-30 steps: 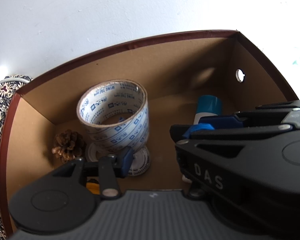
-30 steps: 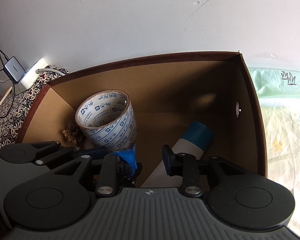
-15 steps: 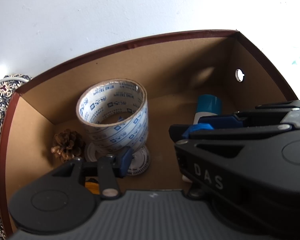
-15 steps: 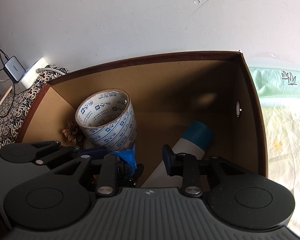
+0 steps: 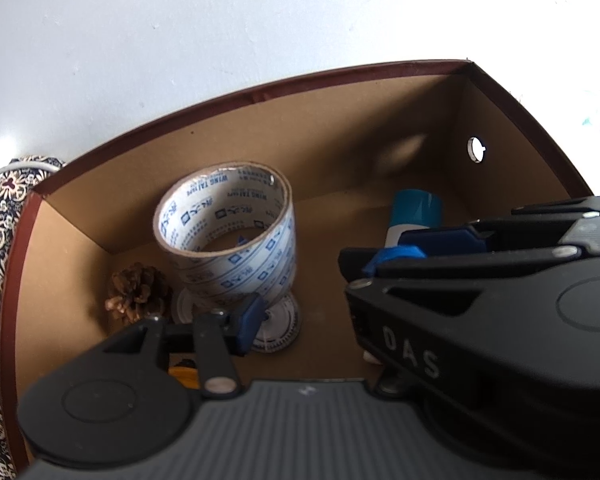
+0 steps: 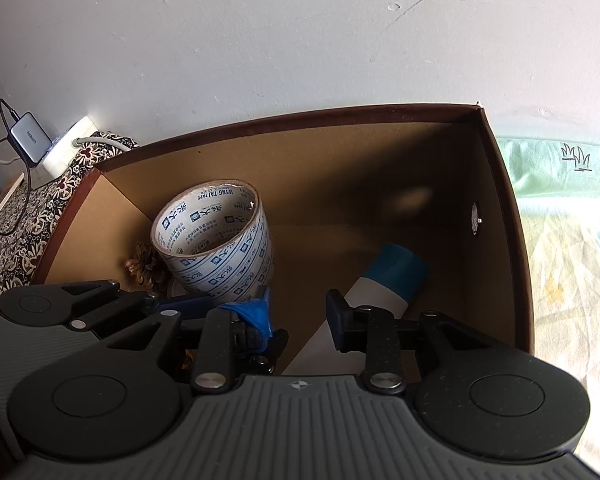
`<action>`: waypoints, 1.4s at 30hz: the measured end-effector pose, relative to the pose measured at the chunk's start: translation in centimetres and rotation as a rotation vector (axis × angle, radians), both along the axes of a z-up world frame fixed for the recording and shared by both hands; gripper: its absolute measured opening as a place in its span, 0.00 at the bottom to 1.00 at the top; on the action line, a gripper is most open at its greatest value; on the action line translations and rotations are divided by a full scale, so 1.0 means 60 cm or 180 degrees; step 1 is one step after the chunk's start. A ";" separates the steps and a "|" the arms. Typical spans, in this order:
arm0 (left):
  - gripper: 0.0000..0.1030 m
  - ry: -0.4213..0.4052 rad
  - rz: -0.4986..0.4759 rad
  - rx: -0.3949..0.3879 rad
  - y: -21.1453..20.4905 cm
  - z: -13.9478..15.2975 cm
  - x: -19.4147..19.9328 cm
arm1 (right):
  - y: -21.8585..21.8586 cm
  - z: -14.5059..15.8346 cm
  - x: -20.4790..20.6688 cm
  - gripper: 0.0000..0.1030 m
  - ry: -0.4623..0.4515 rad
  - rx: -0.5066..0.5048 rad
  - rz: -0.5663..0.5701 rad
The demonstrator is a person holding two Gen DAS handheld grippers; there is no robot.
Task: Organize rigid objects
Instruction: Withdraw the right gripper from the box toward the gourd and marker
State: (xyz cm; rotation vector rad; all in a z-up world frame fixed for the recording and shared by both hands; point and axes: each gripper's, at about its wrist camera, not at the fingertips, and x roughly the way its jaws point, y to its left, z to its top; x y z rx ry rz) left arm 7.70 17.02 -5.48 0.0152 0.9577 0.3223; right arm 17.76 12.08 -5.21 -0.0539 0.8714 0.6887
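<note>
My right gripper [image 6: 300, 312], jaws spread and empty, hovers right over the white bottle [image 6: 380, 284] in the box [image 6: 496, 240], its long axis running ahead-right, teal cap far.

A scuffed white plaster wall [image 6: 300, 48] rises behind; a dark floral-patterned cloth [image 6: 16, 232] lies left, a pale green printed sheet [image 6: 568, 240] right

- The tape roll [image 5: 236, 240] carried "WING TAI TAPE" in blue print, repeated around its inner core among small square logos and characters too small to read.
- The right gripper [image 5: 412, 344] bore raised letters "DAS" on its black body in the left wrist view.
- The grey charger [image 6: 27, 141] showed a brand mark, too small to read surely.
</note>
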 end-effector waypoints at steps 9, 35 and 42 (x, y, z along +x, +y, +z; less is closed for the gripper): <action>0.64 -0.0303 0.0032 0.0193 -0.018 0.051 -0.034 | -0.007 0.032 -0.023 0.14 -0.0248 -0.0031 -0.0135; 0.67 -0.0509 -0.0317 0.0130 -0.214 0.121 -0.202 | -0.177 0.104 -0.206 0.14 -0.0798 0.0259 -0.0326; 0.68 -0.0367 -0.0526 0.0067 -0.256 0.094 -0.206 | -0.220 0.078 -0.223 0.14 -0.0661 0.0241 -0.0490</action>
